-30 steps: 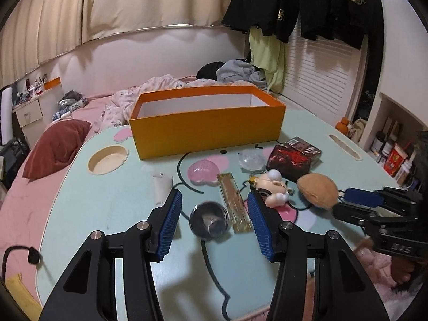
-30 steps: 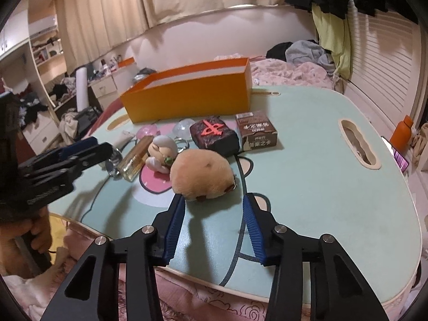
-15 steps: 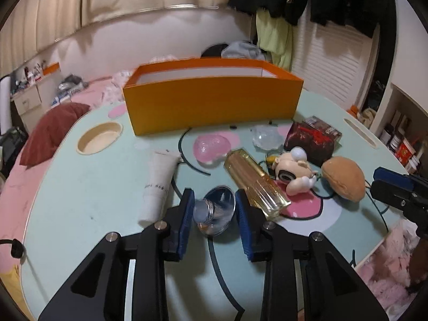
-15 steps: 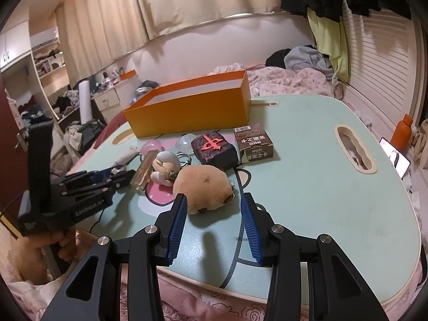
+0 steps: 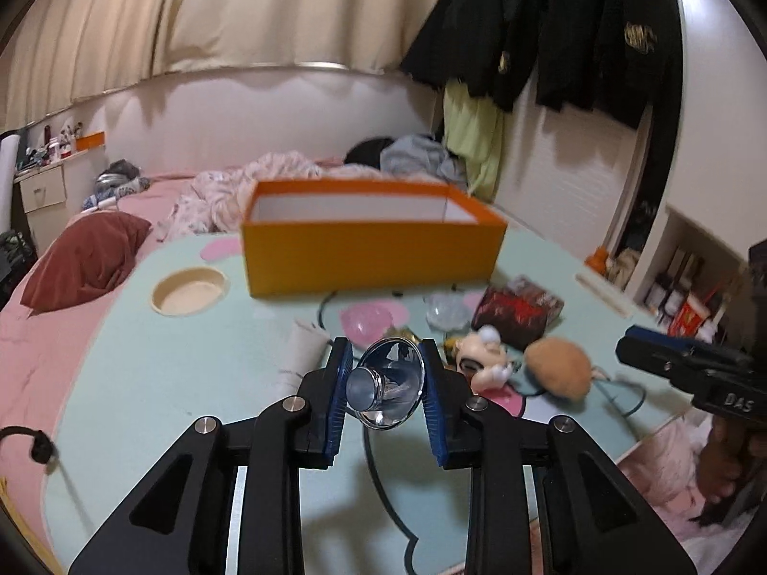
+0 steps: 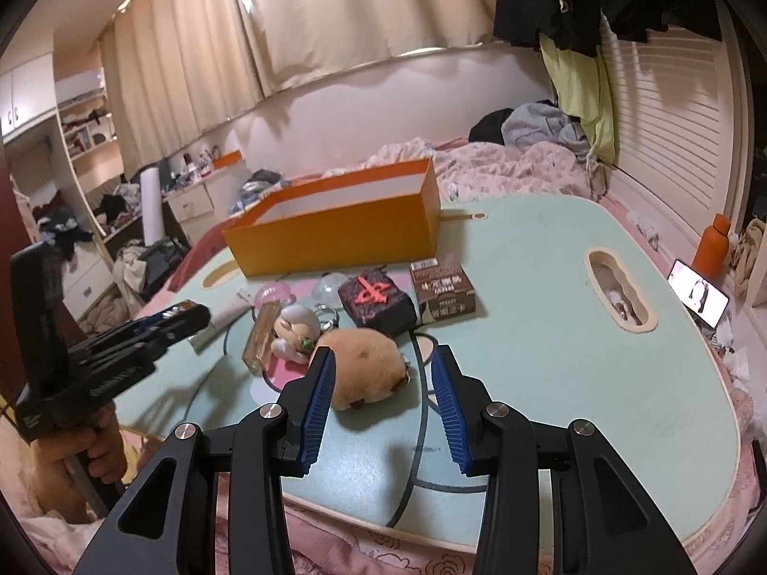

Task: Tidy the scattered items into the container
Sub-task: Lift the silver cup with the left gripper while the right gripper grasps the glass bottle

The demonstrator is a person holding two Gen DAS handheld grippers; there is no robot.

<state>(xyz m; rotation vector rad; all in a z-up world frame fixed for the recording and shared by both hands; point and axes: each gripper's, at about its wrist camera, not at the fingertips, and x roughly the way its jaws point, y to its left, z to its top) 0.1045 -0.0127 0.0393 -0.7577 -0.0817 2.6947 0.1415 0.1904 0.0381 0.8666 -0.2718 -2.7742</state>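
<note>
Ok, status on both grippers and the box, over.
Left gripper shut on silver funnel-shaped cup, lifted. Right gripper open around plush hamster. Orange box ahead, path clear.

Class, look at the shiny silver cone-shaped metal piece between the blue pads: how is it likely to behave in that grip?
The shiny silver cone-shaped metal piece looks polished and stiff, so it may slip against the left gripper pads. Its flared rim is what the pads pinch, so it could pivot. Its round profile suggests it would roll if dropped on the mint-green table.
</note>
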